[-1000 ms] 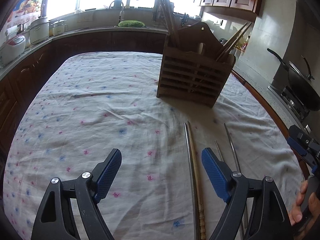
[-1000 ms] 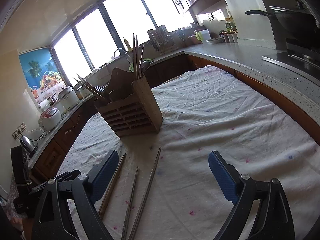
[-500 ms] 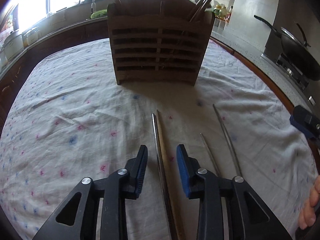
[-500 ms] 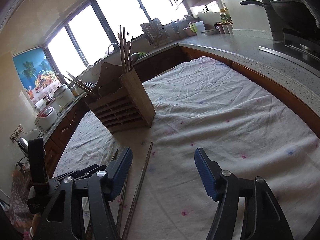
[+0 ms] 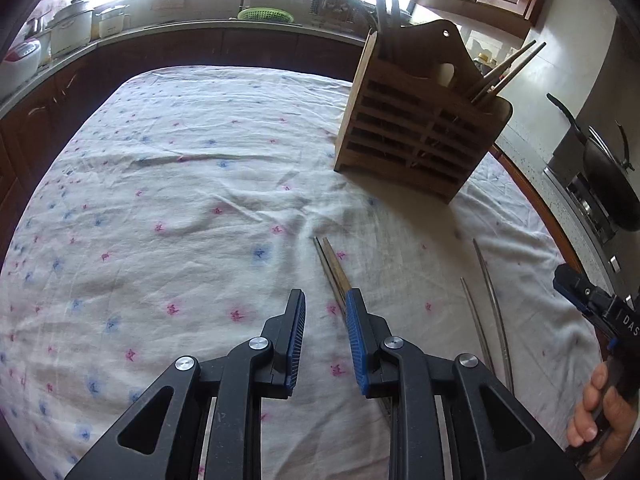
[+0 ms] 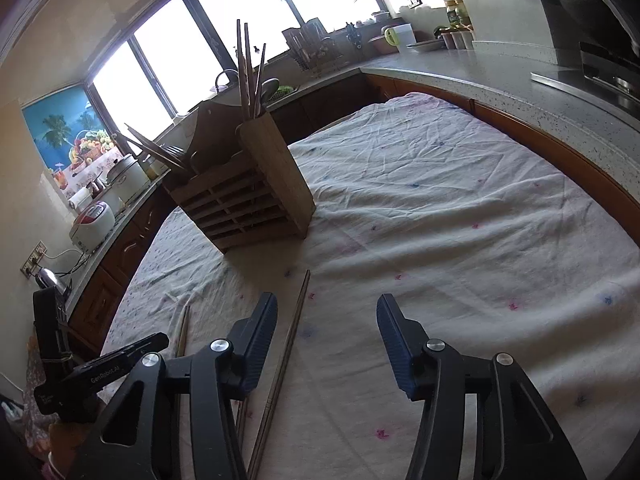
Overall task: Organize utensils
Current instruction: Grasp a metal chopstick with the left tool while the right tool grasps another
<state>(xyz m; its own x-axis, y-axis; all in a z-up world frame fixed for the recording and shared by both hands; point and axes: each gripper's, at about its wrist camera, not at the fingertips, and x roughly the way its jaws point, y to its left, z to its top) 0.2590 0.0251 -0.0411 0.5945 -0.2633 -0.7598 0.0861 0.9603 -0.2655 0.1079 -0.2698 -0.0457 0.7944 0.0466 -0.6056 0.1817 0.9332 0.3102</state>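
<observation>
A wooden slatted utensil holder (image 5: 416,136) stands on the flowered tablecloth (image 5: 180,200), with chopsticks sticking up from both ends; it also shows in the right wrist view (image 6: 248,196). A wooden and a metal chopstick (image 5: 332,268) lie together on the cloth and run under the right finger (image 5: 358,344) of my left gripper (image 5: 325,328). The left gripper is partly open and holds nothing between its pads. Two metal chopsticks (image 5: 490,300) lie further right. My right gripper (image 6: 326,344) is open and empty above a long chopstick (image 6: 290,336).
A kitchen counter (image 6: 500,68) with a stove and wok (image 5: 608,184) runs along the right. Rice cookers (image 5: 72,30) and a sink line the far counter. The right-hand gripper and the person's fingers (image 5: 600,400) show at the left view's right edge.
My left gripper has swung left and drawn back; the chopstick pair that lay between its pads now runs under its right finger. The right gripper has narrowed a little and moved forward.
</observation>
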